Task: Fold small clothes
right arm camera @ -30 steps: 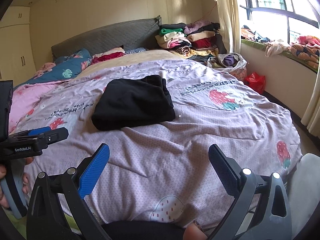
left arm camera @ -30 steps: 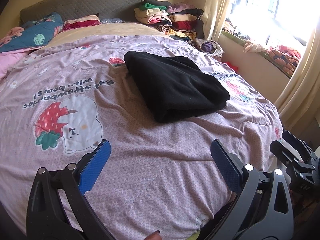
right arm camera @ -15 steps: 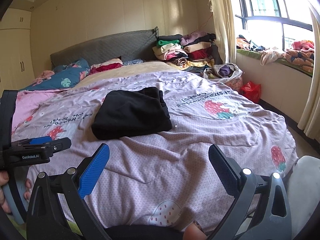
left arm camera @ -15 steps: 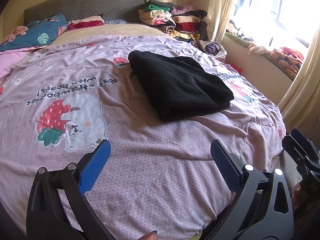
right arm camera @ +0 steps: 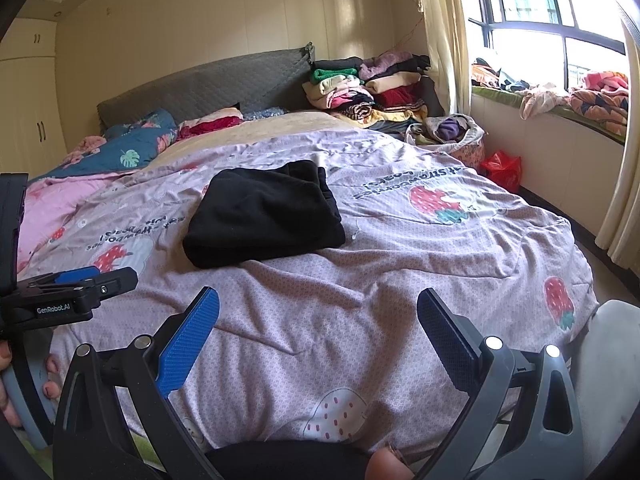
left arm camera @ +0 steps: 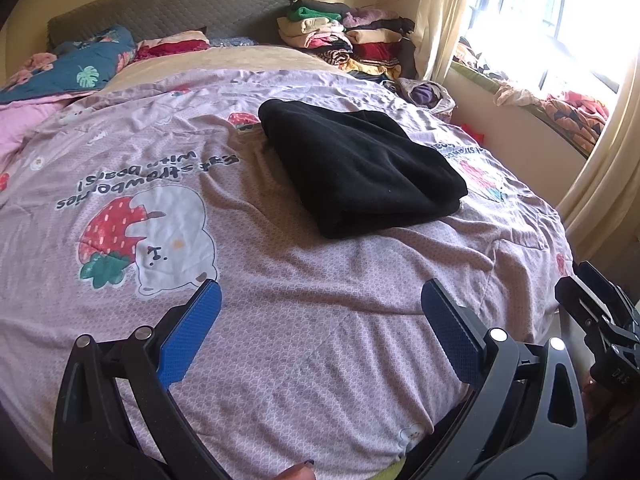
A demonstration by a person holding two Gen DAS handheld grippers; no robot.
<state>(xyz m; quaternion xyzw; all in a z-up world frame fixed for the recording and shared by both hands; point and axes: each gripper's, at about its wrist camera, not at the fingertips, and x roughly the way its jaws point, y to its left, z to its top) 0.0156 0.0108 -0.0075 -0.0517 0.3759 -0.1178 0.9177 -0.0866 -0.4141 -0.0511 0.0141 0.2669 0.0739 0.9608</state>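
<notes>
Hovering wide open, left claw (left arm camera: pixel 320 320) and right claw (right arm camera: pixel 318 320), well short of folded black garment (left arm camera: pixel 360 168) ahead on strawberry duvet (left arm camera: pixel 280 280); fold apparently finished, next garment needed

On the bed: folded black fleece garment (left arm camera: pixel 360 172) lies on the lilac strawberry-print duvet cover (left arm camera: pixel 280 340), near its middle.
Behind it: grey quilted headboard (right arm camera: pixel 208 84).
Right of headboard: stacked pile of folded clothes (right arm camera: pixel 368 88).
Far right: window sill (right arm camera: pixel 552 108) with loose clothes on it.
Left: teal leaf-print pillow (left arm camera: pixel 88 72).
</notes>
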